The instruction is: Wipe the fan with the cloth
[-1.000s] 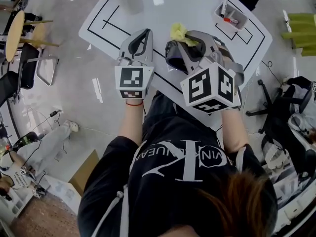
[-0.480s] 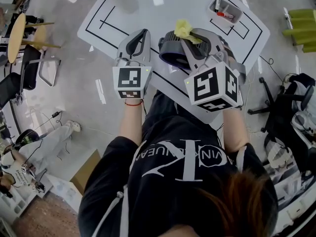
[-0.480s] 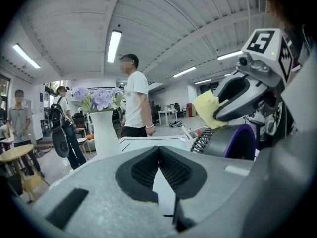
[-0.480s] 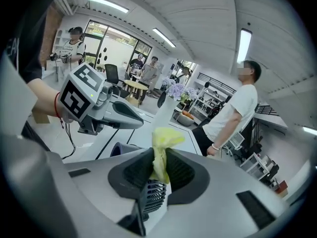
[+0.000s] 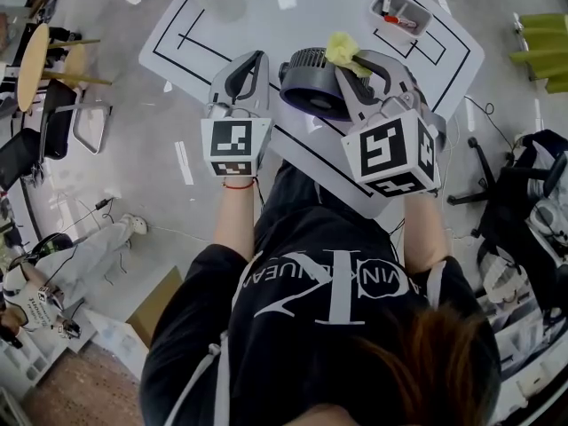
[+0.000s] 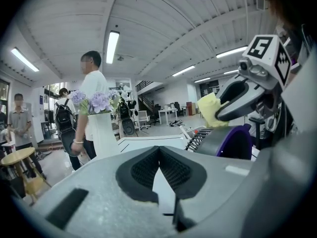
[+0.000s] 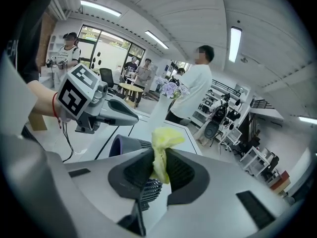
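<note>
A small round fan (image 5: 311, 82) with a dark grille and purple body stands on the white table (image 5: 293, 25); it also shows in the left gripper view (image 6: 225, 140) and the right gripper view (image 7: 130, 145). My right gripper (image 5: 351, 56) is shut on a crumpled yellow cloth (image 5: 343, 50), clamped between its pads (image 7: 161, 155), just over the fan's right rim. The left gripper (image 5: 253, 60) hangs to the left of the fan with its jaws closed together and nothing between them (image 6: 159, 150).
Black tape lines mark the table. A white tray (image 5: 401, 14) with a marker sits at the far right. A white vase of purple flowers (image 6: 101, 128) stands at the far side. People stand beyond the table (image 7: 193, 90). Chairs and a stool (image 5: 31, 56) ring it.
The fan has come further into sight, up and left of the right gripper. The right gripper with the cloth has shifted slightly right along the fan's rim. The left gripper barely moved.
</note>
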Motion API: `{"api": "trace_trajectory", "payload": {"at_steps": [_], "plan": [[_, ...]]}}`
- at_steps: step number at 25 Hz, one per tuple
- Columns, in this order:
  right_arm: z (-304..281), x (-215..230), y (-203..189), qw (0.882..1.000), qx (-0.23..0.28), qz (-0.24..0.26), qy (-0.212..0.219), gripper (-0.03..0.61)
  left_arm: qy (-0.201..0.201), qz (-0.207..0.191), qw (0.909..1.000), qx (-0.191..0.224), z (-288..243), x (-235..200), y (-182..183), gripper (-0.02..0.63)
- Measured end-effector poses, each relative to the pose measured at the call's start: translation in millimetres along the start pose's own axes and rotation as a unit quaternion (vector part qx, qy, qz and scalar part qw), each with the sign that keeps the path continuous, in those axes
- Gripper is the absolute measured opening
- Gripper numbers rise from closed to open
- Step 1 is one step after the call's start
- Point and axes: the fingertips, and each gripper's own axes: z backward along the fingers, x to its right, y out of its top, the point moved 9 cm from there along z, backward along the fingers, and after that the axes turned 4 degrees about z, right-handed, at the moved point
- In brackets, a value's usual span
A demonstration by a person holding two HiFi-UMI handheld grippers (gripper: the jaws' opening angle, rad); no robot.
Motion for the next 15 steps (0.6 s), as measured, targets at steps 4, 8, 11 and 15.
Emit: {"api": "trace_trajectory", "payload": {"at_steps": [4,8,11,15], "plan": [[3,0,-3,1.000,0.003,-0.005,-0.004,0.074,0.003,-0.001,1.0000,-0.002,3,1,1,0.011],[6,-2,-11,0.999,0.010,-0.032,-0.001,0.074,0.005,-0.004,1.0000,-0.005,7,3,0,0.011],[9,-1,-17,0.999,0.012,-0.045,-0.003,0.074,0.008,-0.005,0.9999,-0.006,9,5,1,0.011],[12,-1,-26,0.998,0.018,-0.063,-0.004,0.074,0.013,-0.006,0.9999,-0.007,13,9,-1,0.011]]}}
